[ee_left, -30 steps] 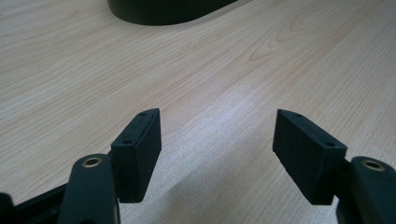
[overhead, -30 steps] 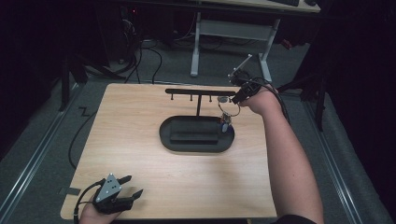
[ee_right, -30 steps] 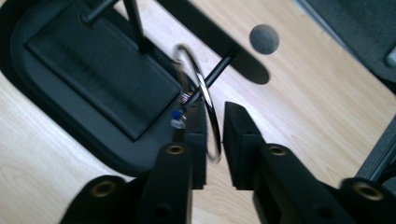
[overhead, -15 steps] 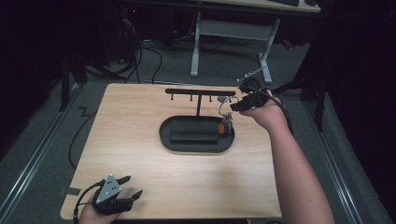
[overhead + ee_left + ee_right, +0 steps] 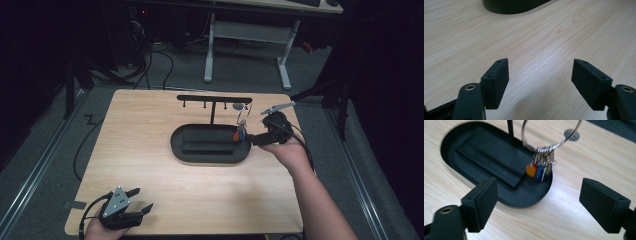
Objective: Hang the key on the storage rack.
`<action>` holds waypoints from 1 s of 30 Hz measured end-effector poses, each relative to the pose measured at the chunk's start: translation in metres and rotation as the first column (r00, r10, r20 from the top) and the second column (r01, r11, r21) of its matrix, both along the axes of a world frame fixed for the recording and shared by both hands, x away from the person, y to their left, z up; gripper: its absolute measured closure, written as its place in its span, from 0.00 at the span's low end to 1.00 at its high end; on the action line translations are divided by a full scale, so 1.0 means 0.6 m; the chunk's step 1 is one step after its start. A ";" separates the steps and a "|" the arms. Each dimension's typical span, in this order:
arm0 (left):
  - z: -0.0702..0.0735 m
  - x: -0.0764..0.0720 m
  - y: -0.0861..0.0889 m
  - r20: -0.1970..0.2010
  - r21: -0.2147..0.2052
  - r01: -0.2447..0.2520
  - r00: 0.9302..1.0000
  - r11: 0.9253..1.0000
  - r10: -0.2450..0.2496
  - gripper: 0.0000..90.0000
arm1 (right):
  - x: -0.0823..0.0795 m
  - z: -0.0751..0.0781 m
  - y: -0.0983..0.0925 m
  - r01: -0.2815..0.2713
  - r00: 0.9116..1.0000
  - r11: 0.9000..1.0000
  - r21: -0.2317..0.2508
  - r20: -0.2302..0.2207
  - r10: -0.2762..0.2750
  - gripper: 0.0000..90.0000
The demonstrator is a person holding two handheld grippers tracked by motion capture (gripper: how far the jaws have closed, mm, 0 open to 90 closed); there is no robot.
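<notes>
No readable text, labels, brands, numbers or signs anywhere

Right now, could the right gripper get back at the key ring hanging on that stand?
Probably yes. The right gripper has just opened, jaws wide and empty, and the key ring hangs from the stand just ahead with nothing between.

On the table point(image 5: 150, 150) an oval tray point(image 5: 200, 152) sits right of centre with a hook rack point(image 5: 214, 99) rising from behind it, a key ring point(image 5: 242, 117) hangs from the rack's right end over the tray's right end, the right gripper point(image 5: 256, 140) is just beside it, and the left gripper point(image 5: 137, 200) is at the near left corner.
</notes>
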State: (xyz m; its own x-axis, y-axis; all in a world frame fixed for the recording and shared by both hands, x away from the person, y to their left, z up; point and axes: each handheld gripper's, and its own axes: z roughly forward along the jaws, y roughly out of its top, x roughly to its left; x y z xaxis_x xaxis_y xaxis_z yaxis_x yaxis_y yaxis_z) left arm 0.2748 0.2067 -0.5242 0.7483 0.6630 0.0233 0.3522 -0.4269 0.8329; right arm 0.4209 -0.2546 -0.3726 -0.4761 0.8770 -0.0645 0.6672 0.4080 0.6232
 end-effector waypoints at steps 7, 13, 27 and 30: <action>-0.001 0.000 -0.003 -0.001 0.006 0.003 1.000 1.000 -0.003 0.34 | -0.042 -0.048 0.004 -0.001 0.999 1.000 -0.018 0.052 0.002 0.16; -0.001 -0.001 -0.002 -0.004 0.007 0.003 1.000 1.000 -0.003 0.34 | -0.076 -0.086 0.006 -0.006 0.997 1.000 -0.012 0.075 0.007 0.17; -0.002 -0.001 -0.002 -0.010 0.005 0.004 1.000 1.000 -0.004 0.34 | -0.160 -0.189 0.001 -0.007 0.991 0.985 0.175 0.136 -0.017 0.15; -0.002 -0.001 -0.002 -0.011 0.003 0.004 1.000 1.000 -0.004 0.34 | -0.179 -0.206 -0.002 0.001 0.987 0.980 0.199 0.156 -0.032 0.14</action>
State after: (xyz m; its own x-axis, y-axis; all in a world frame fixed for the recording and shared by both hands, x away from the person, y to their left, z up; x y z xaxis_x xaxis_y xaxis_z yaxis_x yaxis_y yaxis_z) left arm 0.2743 0.2053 -0.5257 0.7514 0.6596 0.0173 0.3591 -0.4308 0.8279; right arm 0.3133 -0.2559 -0.4962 -0.4590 0.8877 0.0374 0.5595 0.2561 0.7883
